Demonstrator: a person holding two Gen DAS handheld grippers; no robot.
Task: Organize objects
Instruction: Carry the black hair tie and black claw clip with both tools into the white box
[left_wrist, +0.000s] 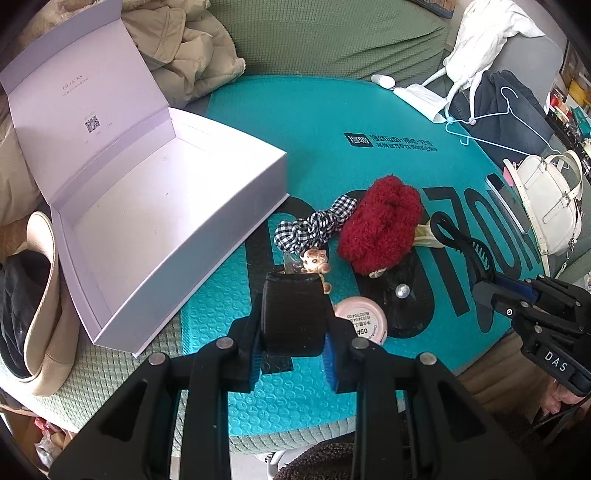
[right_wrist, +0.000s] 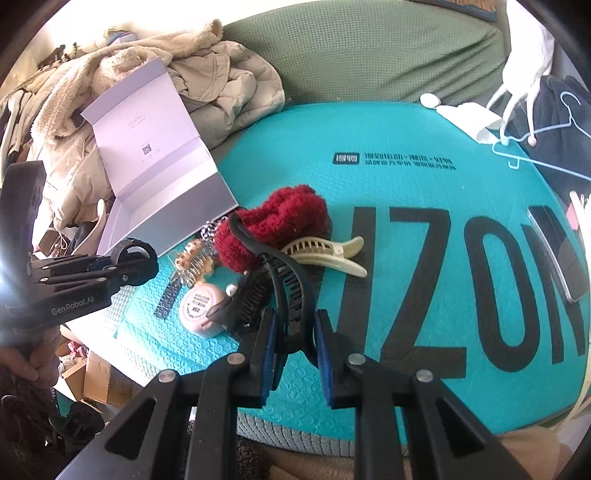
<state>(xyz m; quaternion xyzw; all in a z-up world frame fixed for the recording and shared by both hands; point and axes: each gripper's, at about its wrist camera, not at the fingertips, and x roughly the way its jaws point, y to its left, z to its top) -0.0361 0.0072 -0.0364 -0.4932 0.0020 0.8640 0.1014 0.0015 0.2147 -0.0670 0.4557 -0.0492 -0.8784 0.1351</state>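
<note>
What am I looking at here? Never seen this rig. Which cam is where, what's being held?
No robot arm: a person holds one two-finger gripper in each hand, each with a fisheye camera looking along its fingers.

Left wrist view: the left gripper is shut on a black band, near the open white box, which looks empty.

Right wrist view: the right gripper is shut on a black hair clip.

Both work over a teal mat on a green sofa. On the mat: a red scrunchie, checkered scrunchie, cream claw clip and pink round tin.
</note>
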